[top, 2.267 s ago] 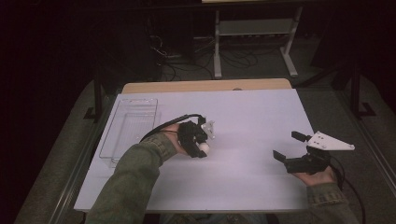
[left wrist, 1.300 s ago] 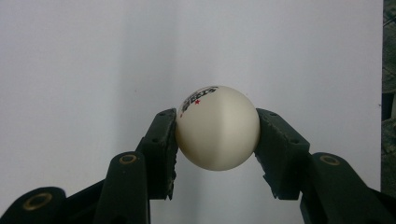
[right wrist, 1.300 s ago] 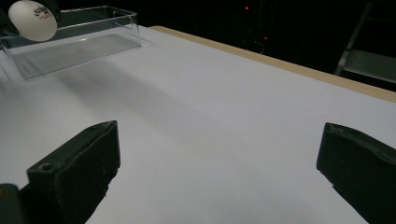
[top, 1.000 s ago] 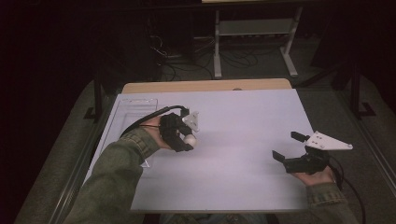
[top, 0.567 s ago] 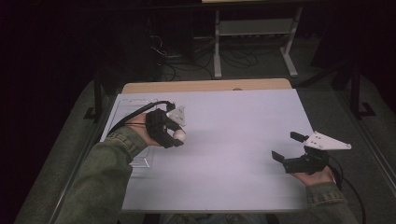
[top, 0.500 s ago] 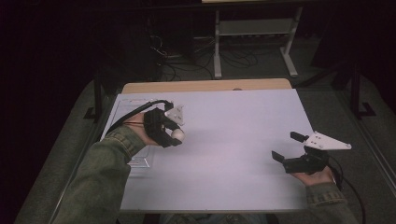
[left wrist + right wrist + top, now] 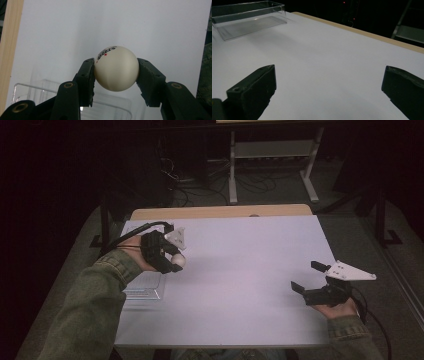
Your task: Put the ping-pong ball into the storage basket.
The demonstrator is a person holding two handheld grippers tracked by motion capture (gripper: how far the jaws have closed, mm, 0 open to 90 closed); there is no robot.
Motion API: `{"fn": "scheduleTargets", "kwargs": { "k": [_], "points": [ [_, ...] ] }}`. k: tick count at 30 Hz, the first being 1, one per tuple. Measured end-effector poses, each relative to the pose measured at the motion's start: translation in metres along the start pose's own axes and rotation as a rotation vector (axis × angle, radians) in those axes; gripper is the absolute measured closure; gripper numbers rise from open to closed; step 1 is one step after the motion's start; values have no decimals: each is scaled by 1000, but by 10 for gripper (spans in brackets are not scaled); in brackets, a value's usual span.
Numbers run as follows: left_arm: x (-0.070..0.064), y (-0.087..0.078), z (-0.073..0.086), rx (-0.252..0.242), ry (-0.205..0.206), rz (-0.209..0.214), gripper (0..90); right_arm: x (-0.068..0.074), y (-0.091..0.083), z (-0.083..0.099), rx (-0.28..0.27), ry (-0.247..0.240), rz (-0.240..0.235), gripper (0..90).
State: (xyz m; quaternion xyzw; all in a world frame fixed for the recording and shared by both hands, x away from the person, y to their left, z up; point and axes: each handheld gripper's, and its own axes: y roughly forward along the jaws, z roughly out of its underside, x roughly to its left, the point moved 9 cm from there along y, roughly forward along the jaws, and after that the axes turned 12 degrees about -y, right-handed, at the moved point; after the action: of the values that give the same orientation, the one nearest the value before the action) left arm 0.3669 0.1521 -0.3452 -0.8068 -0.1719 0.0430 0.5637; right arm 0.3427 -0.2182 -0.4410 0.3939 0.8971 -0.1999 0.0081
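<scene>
Now white ball (image 7: 116, 68) between left fingers (image 7: 86, 81)

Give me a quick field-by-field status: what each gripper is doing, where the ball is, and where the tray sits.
left gripper: shut on the ping-pong ball, held above the near end of the tray
ping-pong ball: white, printed logo with a red star, clamped between both jaws
clear plastic tray: left side of the table, nothing seen inside
right gripper: open, holding nothing, low over the right side
table: white top, wooden far edge
</scene>
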Motion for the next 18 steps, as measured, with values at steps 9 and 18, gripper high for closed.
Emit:
{"fn": "scheduleTargets", "kwargs": {
  "k": [9,18],
  "points": [
    [5,-16,12,34,0,-1,510,1,1,0,6,-2,-1,0],
    [7,-31,19,80,12,-7,510,2,3,1,16,-9,-5,0]
  ]
}}
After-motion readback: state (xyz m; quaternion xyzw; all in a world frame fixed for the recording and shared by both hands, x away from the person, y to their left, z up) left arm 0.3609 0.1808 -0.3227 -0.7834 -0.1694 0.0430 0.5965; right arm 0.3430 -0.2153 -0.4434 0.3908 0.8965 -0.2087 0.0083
